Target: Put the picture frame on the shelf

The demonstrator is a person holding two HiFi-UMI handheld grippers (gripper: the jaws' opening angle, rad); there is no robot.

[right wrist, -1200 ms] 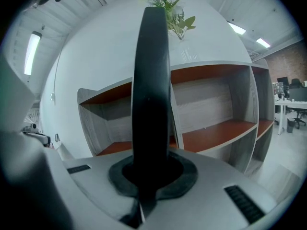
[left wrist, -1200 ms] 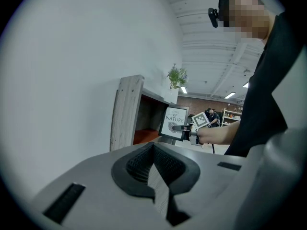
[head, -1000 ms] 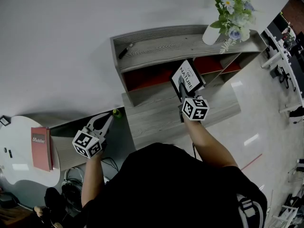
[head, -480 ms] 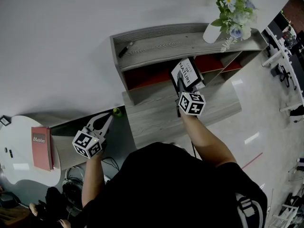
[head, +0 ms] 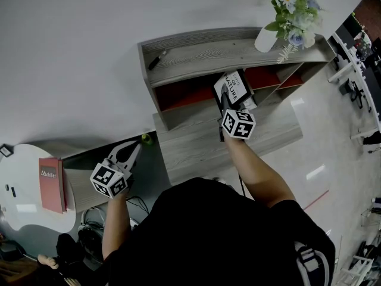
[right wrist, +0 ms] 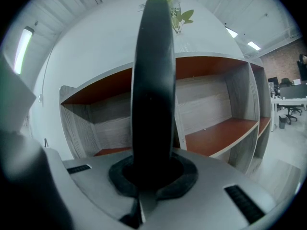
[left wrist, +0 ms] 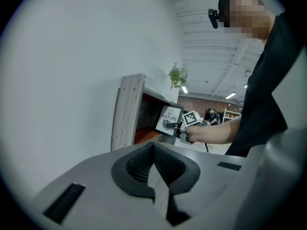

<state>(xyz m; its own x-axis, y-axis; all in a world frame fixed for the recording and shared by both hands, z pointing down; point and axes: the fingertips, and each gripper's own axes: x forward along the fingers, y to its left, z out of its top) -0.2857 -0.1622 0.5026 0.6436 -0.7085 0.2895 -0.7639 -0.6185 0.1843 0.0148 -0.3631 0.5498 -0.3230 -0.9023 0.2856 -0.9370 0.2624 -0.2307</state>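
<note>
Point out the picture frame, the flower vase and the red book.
picture frame [head: 234,88]: head view, on its white printed front.
flower vase [head: 264,41]: head view, on its white body, on the shelf top.
red book [head: 52,189]: head view, on its cover.

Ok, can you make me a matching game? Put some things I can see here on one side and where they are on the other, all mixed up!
Things:
1. black-framed picture
2. white vase of flowers
3. red book
4. small black pen

Places:
A. on the white round table
B. on top of the grey wooden shelf, right end
C. in the right gripper
D. on top of the shelf, left end

Pairs: 1-C, 2-B, 3-A, 4-D.
</note>
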